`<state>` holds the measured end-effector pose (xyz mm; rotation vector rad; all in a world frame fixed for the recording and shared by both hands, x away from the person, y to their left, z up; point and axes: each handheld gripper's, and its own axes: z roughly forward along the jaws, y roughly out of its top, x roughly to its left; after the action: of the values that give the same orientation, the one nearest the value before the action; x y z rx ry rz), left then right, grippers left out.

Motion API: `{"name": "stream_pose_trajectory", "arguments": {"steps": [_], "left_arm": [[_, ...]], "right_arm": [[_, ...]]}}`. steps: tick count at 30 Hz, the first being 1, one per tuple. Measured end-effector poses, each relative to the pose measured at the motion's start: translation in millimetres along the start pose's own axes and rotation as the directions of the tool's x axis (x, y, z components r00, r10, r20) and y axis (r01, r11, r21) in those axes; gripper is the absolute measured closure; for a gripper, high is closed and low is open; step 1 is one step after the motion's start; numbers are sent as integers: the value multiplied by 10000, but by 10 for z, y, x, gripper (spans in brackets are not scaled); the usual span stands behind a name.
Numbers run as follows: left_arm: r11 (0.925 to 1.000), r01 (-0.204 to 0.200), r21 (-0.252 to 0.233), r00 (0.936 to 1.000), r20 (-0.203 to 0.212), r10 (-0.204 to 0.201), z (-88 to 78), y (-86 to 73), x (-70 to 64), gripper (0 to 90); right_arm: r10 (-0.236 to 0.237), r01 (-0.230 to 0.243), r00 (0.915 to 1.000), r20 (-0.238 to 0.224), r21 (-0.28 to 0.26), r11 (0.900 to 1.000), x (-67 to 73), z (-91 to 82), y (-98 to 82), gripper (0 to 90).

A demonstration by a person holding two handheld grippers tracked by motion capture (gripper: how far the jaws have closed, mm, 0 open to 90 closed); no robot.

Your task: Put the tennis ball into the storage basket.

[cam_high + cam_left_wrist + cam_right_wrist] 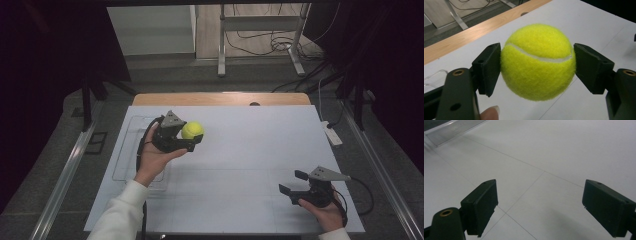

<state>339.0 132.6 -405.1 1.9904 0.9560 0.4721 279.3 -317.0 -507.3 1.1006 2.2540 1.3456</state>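
Yellow and fuzzy, the tennis ball (538, 62) is already clamped between the left gripper (192, 137) fingers (487, 68) above the counter (250, 150), its putting down left to do, while the right gripper (292, 182) fingers (481, 206) rest apart, empty.

A white sheet (240, 165) with thin ruled lines covers the wooden surface (220, 98). A clear tray (125, 150) lies at its left edge. Metal frame legs (221, 45) and cables (270, 42) occupy the floor beyond.

Dim room, sharp evenly lit sheet
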Motion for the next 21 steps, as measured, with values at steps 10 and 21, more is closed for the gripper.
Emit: {"name": "stream_pose_trajectory", "arguments": {"steps": [10, 21], "left_arm": [[9997, 226, 15, 9993, -300, -226, -61, -63, 128, 263], [9985, 539, -99, 9967, -607, -545, -128, -117, 251, 263]], "right_arm": [[9, -9, 10000, 8, 10, 10000, 0, 2, 0, 132], [10, -10, 10000, 9, 10, 10000, -1, 2, -1, 131]]}}
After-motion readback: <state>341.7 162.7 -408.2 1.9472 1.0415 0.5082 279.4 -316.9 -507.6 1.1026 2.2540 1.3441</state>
